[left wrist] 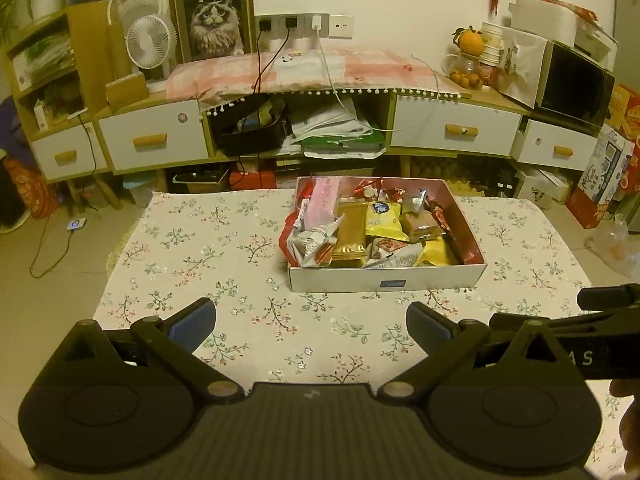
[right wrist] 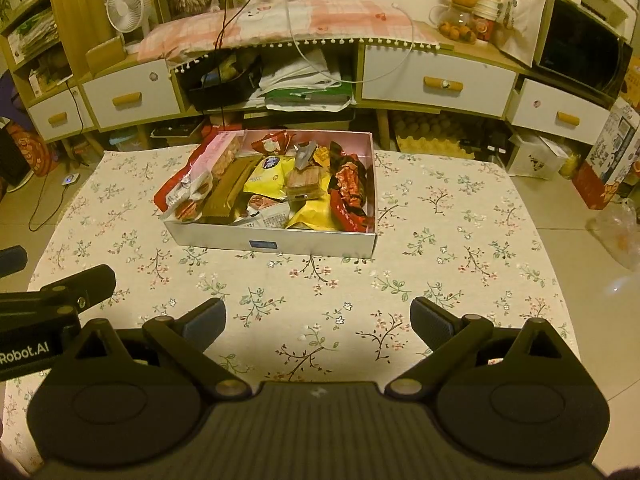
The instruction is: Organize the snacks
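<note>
Gaping empty, both tongs [left wrist: 311, 326] [right wrist: 318, 320] — bare tablecloth [right wrist: 460, 240] around the full snack box [right wrist: 276, 240].

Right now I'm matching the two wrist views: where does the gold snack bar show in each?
Left wrist view: the gold snack bar lies left of centre in the white snack box, just right of picture centre.
Right wrist view: the bar lies in the box's left half, left of picture centre.
Shared landmark: the yellow chip bag to its right.
</note>
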